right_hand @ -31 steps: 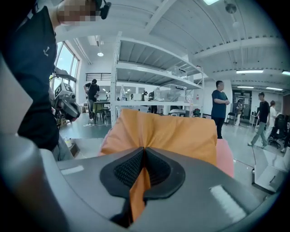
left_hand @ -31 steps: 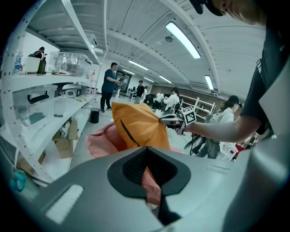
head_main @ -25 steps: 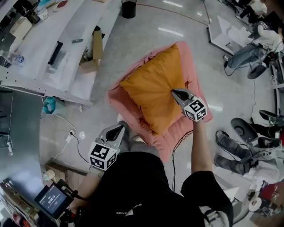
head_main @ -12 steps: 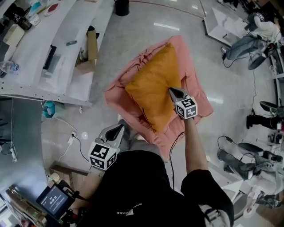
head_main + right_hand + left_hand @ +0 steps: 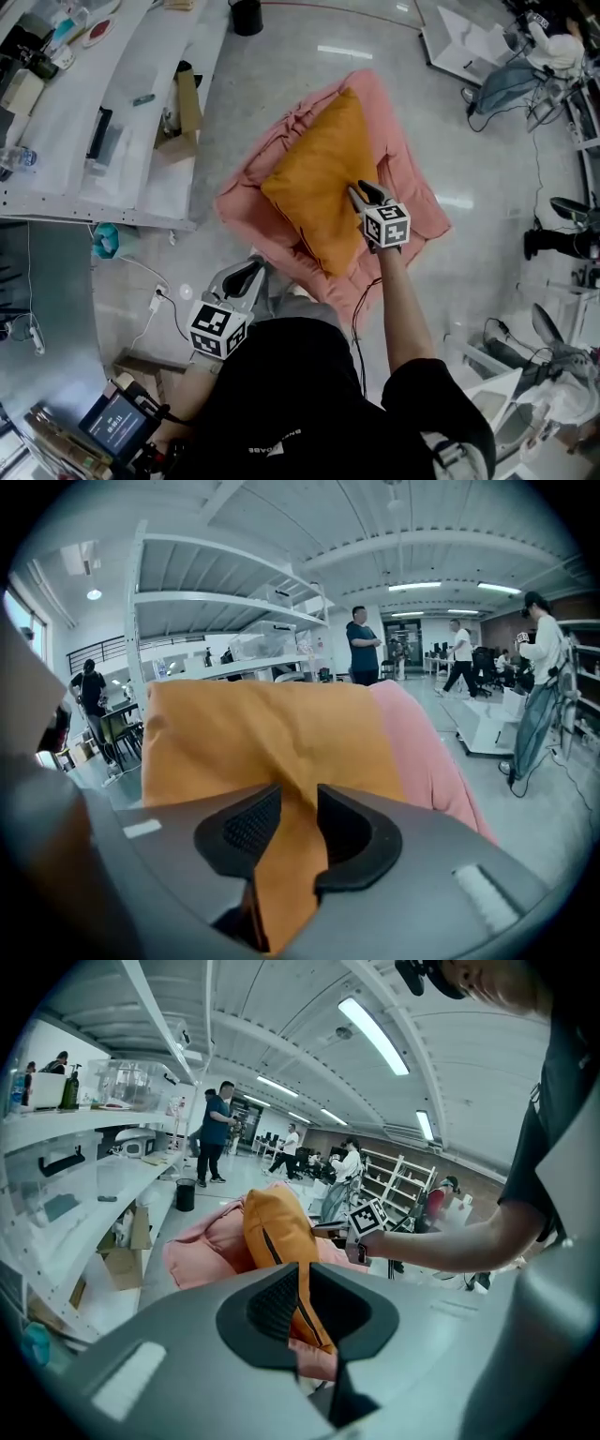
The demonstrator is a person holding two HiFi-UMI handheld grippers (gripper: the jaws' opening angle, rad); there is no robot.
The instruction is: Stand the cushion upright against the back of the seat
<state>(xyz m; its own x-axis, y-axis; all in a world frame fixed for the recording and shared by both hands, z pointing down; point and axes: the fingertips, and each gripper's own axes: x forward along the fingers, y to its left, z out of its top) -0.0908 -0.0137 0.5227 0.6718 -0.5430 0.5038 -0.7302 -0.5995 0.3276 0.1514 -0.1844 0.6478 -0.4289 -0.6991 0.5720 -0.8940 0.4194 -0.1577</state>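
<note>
An orange cushion (image 5: pixel 319 187) rests on a pink floor seat (image 5: pixel 248 202). In the left gripper view the cushion (image 5: pixel 272 1227) stands on edge, leaning on the seat's pink back (image 5: pixel 202 1251). My right gripper (image 5: pixel 364 193) is at the cushion's near right edge. Its jaws have just been opening, and a fold of orange cloth (image 5: pixel 281 855) lies loose in the gap of the right gripper (image 5: pixel 300 808). My left gripper (image 5: pixel 253 272) hangs by my body near the seat's front edge. The left gripper's (image 5: pixel 305 1293) jaws have just opened a little, and only distant cloth shows through the gap.
White shelving (image 5: pixel 122 122) with a cardboard box (image 5: pixel 187 103) runs along the left. A black bin (image 5: pixel 246 14) stands beyond the seat. A cable and socket (image 5: pixel 155 298) lie on the floor at my left. Chairs and gear (image 5: pixel 562 239) crowd the right. People stand far off.
The right gripper has sunk slightly toward me at the cushion's edge, and its fingers now stand apart. The left gripper has stayed where it was.
</note>
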